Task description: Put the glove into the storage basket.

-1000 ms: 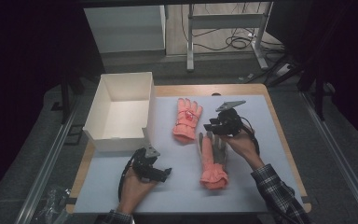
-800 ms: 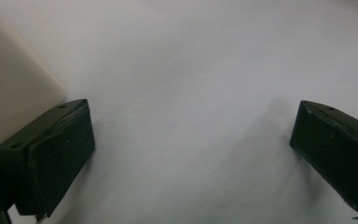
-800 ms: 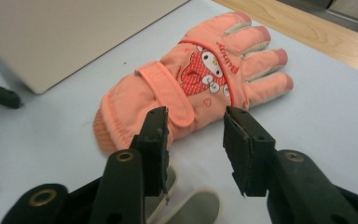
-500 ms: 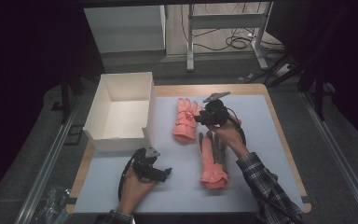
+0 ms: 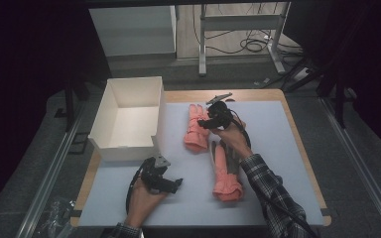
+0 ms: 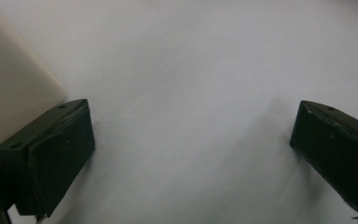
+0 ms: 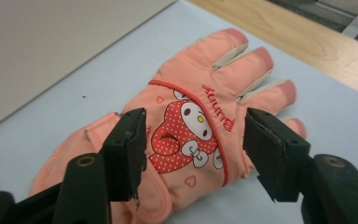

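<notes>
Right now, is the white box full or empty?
Empty. The high view looks straight into the open white box and shows just its bare floor and walls; both pink gloves lie outside on the mat.

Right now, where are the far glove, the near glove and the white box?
far glove (image 7: 186, 126), right gripper view, printed patch on its back
near glove (image 5: 223, 173), high view, palm
white box (image 5: 126, 148), high view, near wall

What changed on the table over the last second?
The right tongs swung left, off the near glove and over the far glove, their jaws just opening, gripping nothing. Left tongs, both gloves and the white box stayed put.
</notes>
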Demonstrator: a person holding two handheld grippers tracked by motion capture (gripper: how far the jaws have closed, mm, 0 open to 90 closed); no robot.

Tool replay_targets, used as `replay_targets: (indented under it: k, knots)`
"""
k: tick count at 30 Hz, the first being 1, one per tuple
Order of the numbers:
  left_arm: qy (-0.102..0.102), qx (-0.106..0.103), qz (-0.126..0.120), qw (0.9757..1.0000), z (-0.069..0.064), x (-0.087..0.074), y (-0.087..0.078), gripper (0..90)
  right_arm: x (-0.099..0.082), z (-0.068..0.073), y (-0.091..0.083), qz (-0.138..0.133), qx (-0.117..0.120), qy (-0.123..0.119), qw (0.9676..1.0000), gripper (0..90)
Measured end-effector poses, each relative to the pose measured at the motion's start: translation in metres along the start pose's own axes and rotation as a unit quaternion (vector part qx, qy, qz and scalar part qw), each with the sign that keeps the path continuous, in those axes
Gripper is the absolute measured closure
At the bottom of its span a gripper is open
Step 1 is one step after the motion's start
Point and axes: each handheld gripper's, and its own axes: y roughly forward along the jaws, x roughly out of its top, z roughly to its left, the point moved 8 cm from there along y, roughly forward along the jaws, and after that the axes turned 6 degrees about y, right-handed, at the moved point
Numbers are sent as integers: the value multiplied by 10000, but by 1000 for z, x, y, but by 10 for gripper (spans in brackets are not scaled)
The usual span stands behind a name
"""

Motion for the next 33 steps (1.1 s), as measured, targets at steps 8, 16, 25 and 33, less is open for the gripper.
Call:
replay_targets:
  k: [8,16,25,33]
  knots:
    - [-4,-3,-6,10000,0,0,0,0,-4,-10,28,305,-128,41,9994,326]
    - [-5,-3,-10,10000,0,0,0,0,-11,-6,40,505,340,354,9975,657]
    - [-4,-3,-9,10000,0,0,0,0,-9,-1,34,589,171,168,9980,857]
    - [-4,-2,-8,10000,0,0,0,0,-1,1,19,511,271,225,9981,863]
